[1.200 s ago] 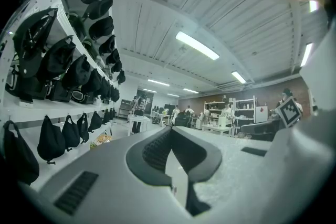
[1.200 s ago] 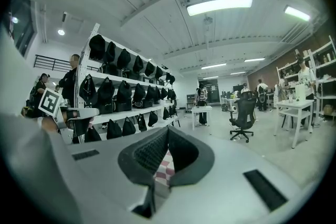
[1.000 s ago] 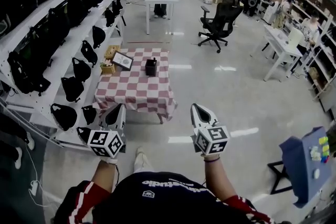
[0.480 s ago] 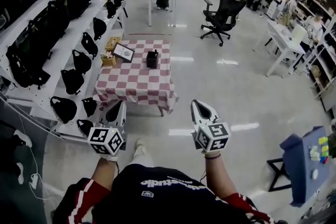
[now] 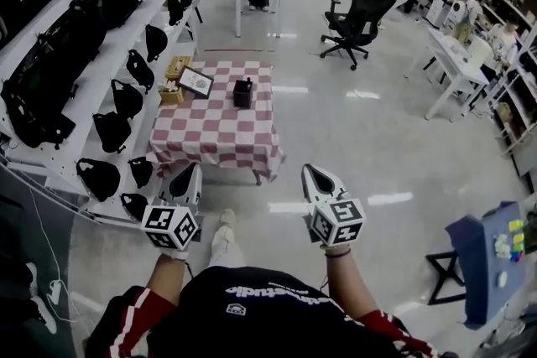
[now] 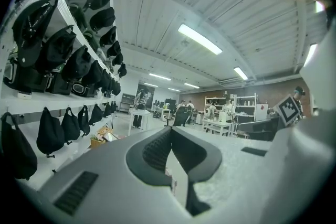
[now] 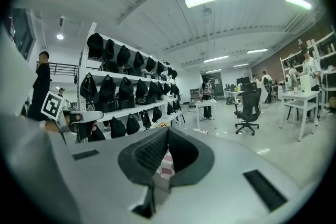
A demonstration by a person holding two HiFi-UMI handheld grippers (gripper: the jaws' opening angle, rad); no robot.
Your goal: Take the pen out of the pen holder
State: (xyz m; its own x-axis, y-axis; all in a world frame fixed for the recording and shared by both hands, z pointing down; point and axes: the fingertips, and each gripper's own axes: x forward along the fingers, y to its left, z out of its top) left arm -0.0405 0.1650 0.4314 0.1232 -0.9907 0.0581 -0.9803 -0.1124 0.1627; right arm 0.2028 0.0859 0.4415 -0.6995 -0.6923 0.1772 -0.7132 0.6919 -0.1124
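A small black pen holder [image 5: 243, 92] stands on the far part of a low table with a red-and-white checked cloth [image 5: 214, 134], a few steps ahead of me in the head view. Any pen in it is too small to make out. My left gripper [image 5: 188, 174] and right gripper [image 5: 311, 173] are held in front of my body, well short of the table, over bare floor. Both are shut with nothing between the jaws, as the left gripper [image 6: 169, 130] and the right gripper [image 7: 167, 130] show in their own views.
A framed picture [image 5: 195, 81] and wooden boxes [image 5: 173, 94] sit on the table's far left. White shelves with black bags [image 5: 109, 109] line the left side. An office chair [image 5: 357, 25], white desks [image 5: 453, 75] and people stand further back; a blue stand [image 5: 487, 260] is at the right.
The head view has shifted a little, so the table sits slightly higher in the picture. Both grippers stay shut and in about the same place before my body.
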